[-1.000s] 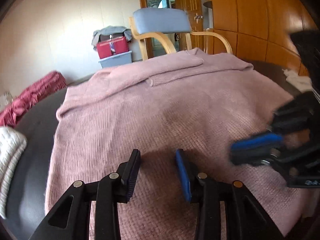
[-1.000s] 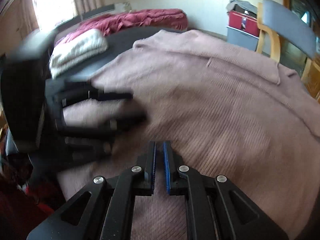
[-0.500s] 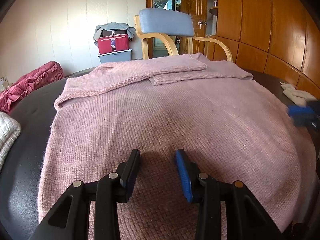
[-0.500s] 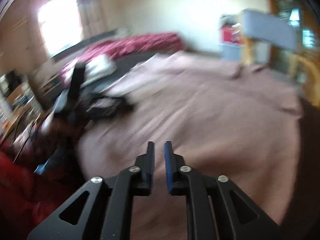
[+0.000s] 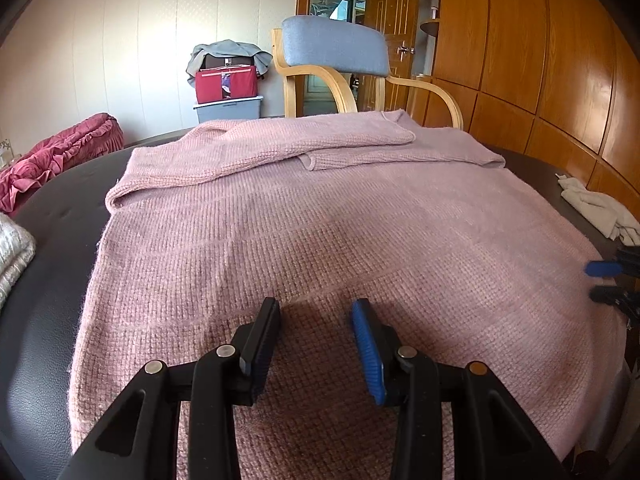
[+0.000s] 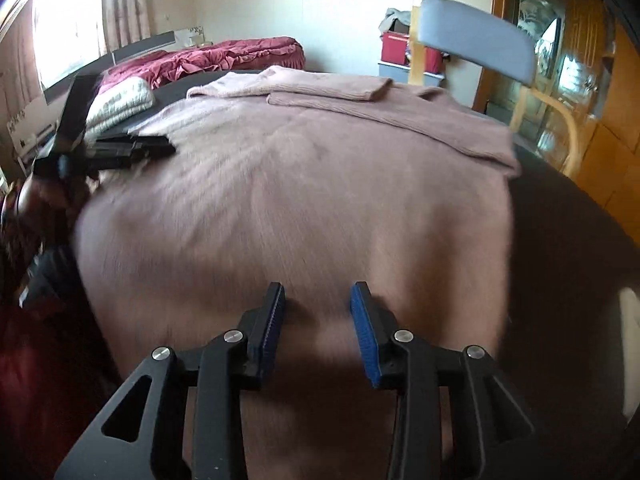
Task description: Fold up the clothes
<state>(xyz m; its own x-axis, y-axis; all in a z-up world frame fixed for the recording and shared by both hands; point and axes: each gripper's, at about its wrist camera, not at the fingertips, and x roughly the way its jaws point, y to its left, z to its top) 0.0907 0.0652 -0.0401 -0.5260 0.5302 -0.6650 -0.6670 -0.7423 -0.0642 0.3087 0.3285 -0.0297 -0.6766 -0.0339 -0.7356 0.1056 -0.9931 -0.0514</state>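
In the left wrist view, the left tool (image 5: 316,320) fills the bottom of the frame, its jaws standing apart with nothing gripped; only the knit shows in the gap between them. Beneath and beyond it the pink sweater (image 5: 320,220) lies spread flat over the dark surface (image 5: 52,248), covering most of the frame's centre. At the right edge of the frame the right tool (image 5: 600,280) reaches in at the sweater's border. A folded white knit (image 5: 14,256) sits at the left edge, and a crumpled pale cloth (image 5: 600,208) lies on the surface at the right. Further up, both sleeves (image 5: 312,148) are folded across the sweater's far part.

In the right wrist view, the right tool (image 6: 318,312) is at the bottom centre, its jaws opening, with no cloth between them; the sweater (image 6: 300,184) lies under them, blurred. The left tool (image 6: 132,148) appears at the left of the frame, over the sweater's edge.

Beyond the surface stand a wooden chair with a blue back (image 5: 336,46), a red bag on a grey bin (image 5: 226,86), and a red ruffled blanket (image 5: 60,156) at the left.
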